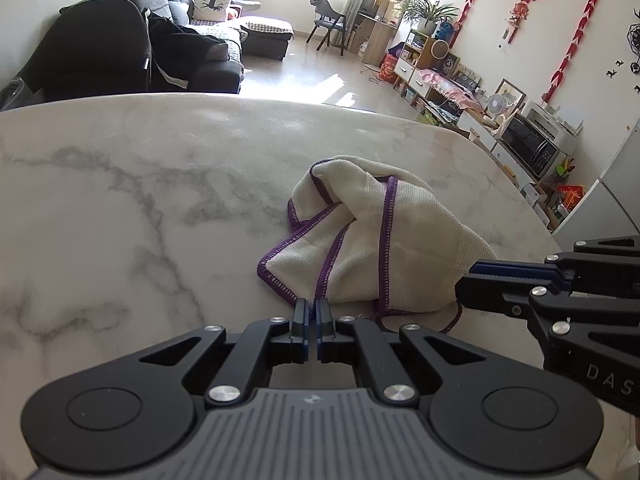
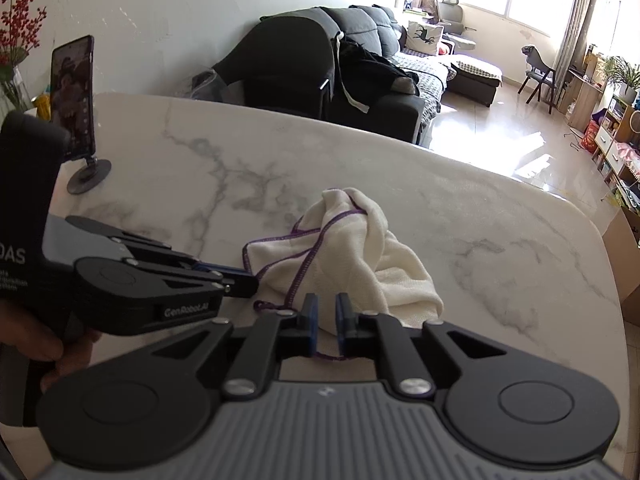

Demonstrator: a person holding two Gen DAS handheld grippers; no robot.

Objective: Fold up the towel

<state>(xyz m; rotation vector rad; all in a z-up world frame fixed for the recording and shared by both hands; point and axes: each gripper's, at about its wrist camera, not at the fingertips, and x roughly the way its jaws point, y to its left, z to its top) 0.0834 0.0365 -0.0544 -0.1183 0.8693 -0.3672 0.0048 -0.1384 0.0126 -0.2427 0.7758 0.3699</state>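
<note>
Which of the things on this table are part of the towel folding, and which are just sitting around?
Part of the job:
- towel, crumpled, cream with purple edging
- left tool, shut at the towel's near edge
- right tool, jaws apart at the towel's near side
- marble table it lies on

Just sitting around:
- phone on a stand
- sofa
- microwave

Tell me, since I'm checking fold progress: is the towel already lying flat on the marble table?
No, the towel sits bunched in a crumpled heap on the table, its purple hem looping over itself.
</note>
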